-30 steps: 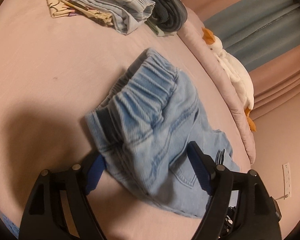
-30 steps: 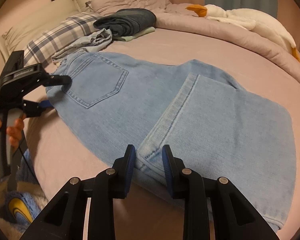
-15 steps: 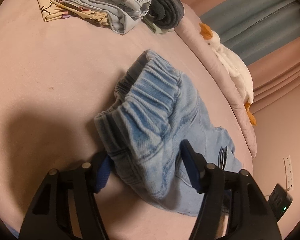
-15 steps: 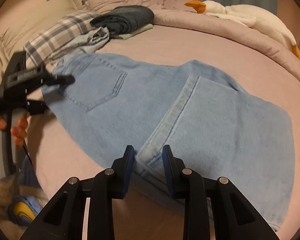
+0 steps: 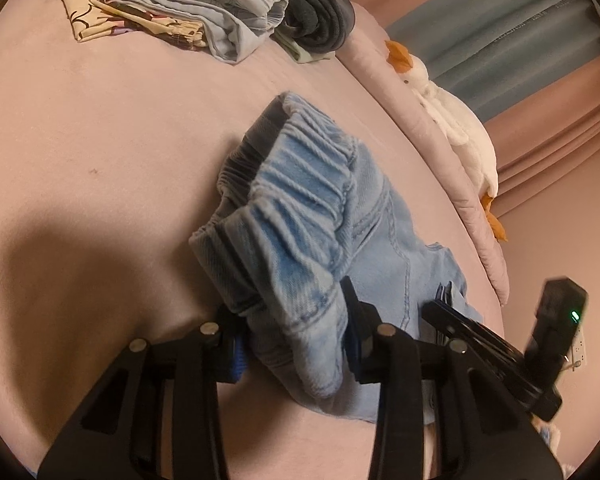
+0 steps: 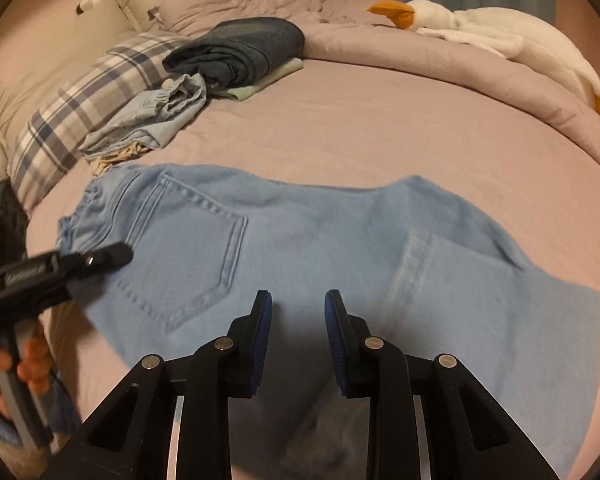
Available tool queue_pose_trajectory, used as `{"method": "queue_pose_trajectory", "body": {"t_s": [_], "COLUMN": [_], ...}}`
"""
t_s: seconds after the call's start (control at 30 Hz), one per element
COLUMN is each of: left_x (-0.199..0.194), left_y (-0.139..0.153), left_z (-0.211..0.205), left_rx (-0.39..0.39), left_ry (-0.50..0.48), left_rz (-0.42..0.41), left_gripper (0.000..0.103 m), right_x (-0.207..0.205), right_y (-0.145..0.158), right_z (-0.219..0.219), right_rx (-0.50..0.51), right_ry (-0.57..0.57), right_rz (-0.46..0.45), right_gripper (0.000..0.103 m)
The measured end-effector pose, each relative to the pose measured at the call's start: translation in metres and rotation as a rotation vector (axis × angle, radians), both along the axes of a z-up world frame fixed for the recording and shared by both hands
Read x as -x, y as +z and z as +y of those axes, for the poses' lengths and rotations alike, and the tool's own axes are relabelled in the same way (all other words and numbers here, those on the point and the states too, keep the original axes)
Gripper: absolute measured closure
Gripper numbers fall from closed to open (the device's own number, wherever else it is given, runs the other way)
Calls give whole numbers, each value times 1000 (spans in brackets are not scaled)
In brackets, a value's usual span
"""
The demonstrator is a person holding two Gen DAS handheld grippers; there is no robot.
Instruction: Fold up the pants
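The left gripper [image 5: 292, 344] is closing on the elastic waistband corner of the light blue pants [image 6: 300, 248], its jaws a good deal narrower than a second ago, and the bunched denim sits right between the blue pads, which look to be touching it on both sides now. The pants lie on the pink bed sheet [image 5: 100, 160], spread flat with the back pocket up and one leg end already doubled over the rest. Over on the other side, the right gripper [image 6: 296, 332] has let go of nothing, because its gap has not changed at all, yet it has slid away from the folded hem it straddled a moment ago and now hovers over the middle of the fabric, jaws narrow with no cloth pinched that I can see; below the pads the picture is too blurred to be sure. So I judge the waist end is about to be lifted for the next fold. The stack of folded clothes [image 6: 236, 56] waits near the plaid pillow [image 6: 84, 100], well apart.
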State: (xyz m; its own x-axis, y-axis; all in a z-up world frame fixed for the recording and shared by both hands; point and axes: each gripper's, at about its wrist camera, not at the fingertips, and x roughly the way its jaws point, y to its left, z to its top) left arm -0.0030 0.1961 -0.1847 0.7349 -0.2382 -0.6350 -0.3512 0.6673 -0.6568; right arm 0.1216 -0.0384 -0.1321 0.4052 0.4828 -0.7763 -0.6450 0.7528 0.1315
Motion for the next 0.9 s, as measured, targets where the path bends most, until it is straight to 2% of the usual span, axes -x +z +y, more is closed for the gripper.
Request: {"method": "queue_pose_trajectory", "body": {"t_s": [0.2, 0.43, 0.57, 0.7, 0.83, 0.9], "left_x": [-3, -3, -3, -6, -9, -10], "left_y": [-1, -1, -1, 0, -1, 0], "left_z": [1, 1, 0, 0, 4, 4], "left_rx": [-8, -8, -7, -10, -12, -17], "left_ry": [-14, -14, -15, -18, -24, -23], "left_rz": [-7, -8, -6, 3, 7, 12], "left_gripper": [66, 65, 65, 65, 65, 65], "right_x": [-21, -19, 2, 25, 30, 46], "right_y": [-21, -17, -13, -16, -12, -10], "right_z": [17, 17, 22, 22, 15, 13], "right_rx": [44, 84, 151, 205, 202, 231], "right_ry": [-16, -4, 32, 72, 66, 98], "right_rz": [50, 57, 65, 4, 51, 42], "right_gripper": [75, 75, 75, 75, 75, 75]}}
